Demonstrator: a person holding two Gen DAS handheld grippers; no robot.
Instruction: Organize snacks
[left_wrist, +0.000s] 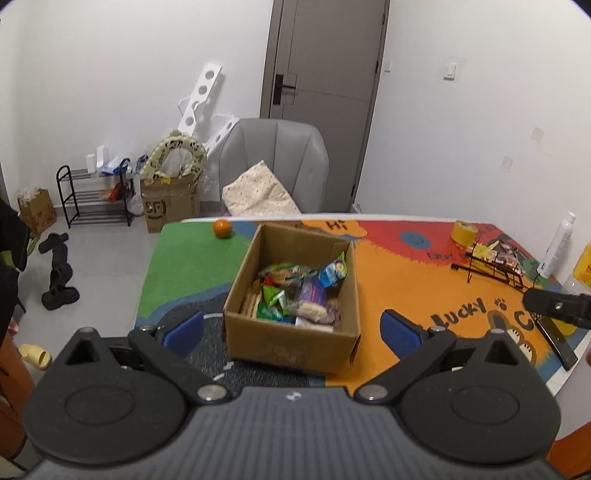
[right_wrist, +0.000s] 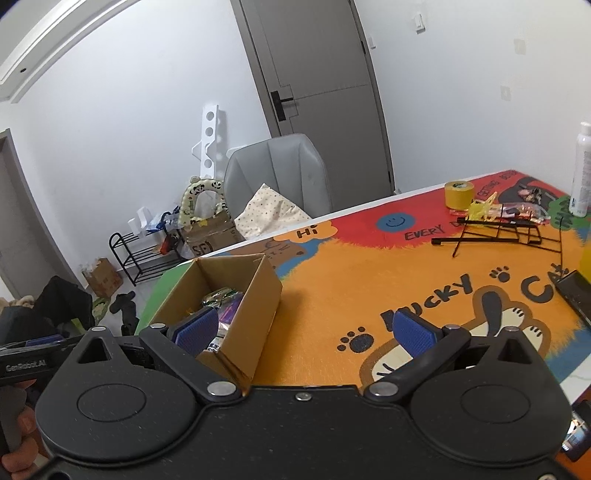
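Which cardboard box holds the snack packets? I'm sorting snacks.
The open brown cardboard box on the colourful mat, between the left gripper's fingers; the other cardboard boxes sit on the floor.

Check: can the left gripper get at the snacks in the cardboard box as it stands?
Probably yes. The left gripper is open and lined up with the cardboard box, whose top is open. The snacks lie uncovered inside; only the near wall must be cleared.

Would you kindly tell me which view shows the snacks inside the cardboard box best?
The left wrist view: it looks down into the cardboard box at the snacks. The right wrist view shows a sliver behind the box wall.
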